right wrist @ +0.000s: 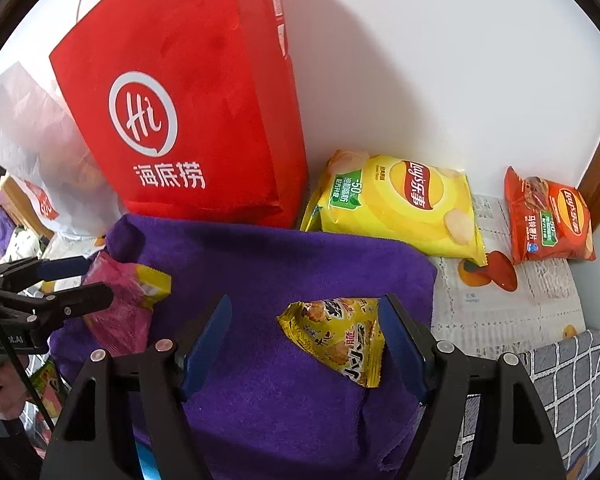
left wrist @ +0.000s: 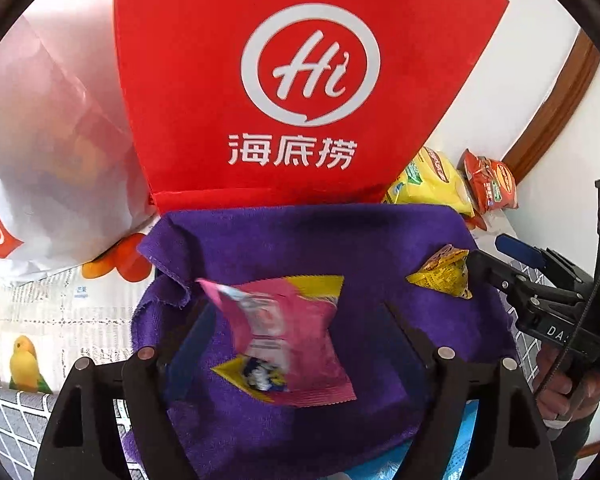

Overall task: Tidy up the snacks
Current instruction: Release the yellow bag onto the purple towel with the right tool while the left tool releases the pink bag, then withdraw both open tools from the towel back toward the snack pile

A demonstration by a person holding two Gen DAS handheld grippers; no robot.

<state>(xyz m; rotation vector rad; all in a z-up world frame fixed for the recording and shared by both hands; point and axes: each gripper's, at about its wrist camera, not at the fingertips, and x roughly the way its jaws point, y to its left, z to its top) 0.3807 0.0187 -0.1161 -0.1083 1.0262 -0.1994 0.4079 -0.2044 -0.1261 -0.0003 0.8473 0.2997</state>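
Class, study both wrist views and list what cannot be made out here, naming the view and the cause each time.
- Pink snack packet, left wrist view: its print is motion-blurred.
- White plastic bag, left wrist view: contents only vague through the film.
- Red bag, right wrist view: top cut off by the frame edge, inside unseen.
- Blue item under the purple towel: mostly covered.

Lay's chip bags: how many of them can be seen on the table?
2. The yellow Lay's bag lies against the wall, right of the red tote bag. The smaller orange-red Lay's bag lies farther right, near the wooden trim. Others may be hidden behind the tote.
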